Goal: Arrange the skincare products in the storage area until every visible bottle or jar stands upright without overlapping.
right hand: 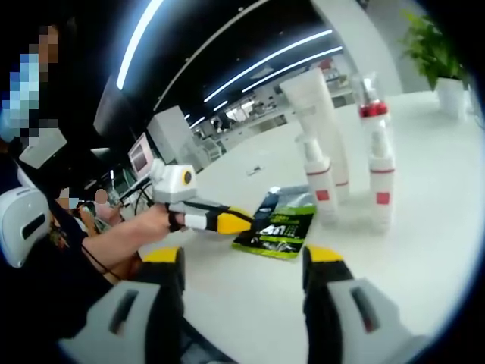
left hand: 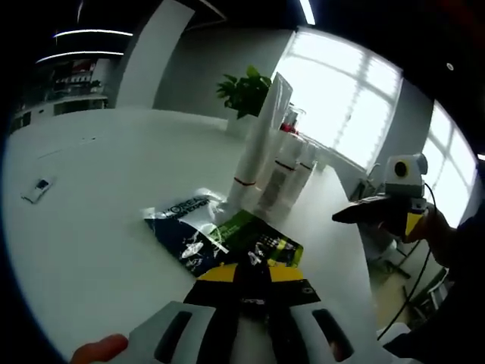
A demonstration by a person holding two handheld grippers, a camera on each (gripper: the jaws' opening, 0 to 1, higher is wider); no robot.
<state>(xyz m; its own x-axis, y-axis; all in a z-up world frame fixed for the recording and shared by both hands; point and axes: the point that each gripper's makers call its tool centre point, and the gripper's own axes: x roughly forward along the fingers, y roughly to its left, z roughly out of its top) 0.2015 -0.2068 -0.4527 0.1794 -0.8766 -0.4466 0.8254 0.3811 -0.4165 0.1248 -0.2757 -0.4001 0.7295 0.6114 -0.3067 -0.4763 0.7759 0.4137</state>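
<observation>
1. Left gripper (left hand: 246, 292): seen in the left gripper view at 6 o'clock, its yellow-tipped jaws drawn together on the near edge of a green packet (left hand: 254, 241). In the right gripper view it (right hand: 239, 222) enters from 9 o'clock, held by a person's hand (right hand: 155, 220), its tip touching the same packet (right hand: 280, 227).
2. Right gripper (right hand: 242, 277): jaws are seen spread wide apart at 6 o'clock in the right gripper view, nothing between them. In the left gripper view it (left hand: 356, 214) is seen at 3 o'clock, raised above the table edge; whether its jaws are parted cannot be told there.
3. Green packet: lying flat on the white table (left hand: 98, 227), partly overlapping a dark blue packet (left hand: 178, 220) beside it.
4. Tall white tube (right hand: 318, 114): upright, just behind the packets, a red band near its base.
5. Spray bottles: two are noted upright in the right gripper view, one (right hand: 318, 178) in front of the tube, one (right hand: 377, 163) with a red collar beside it.
6. Potted plant (left hand: 244, 95): set on the table at 12 o'clock, behind the bottles.
7. Small flat object (left hand: 38, 188): on the table at 9 o'clock, too small to identify.
</observation>
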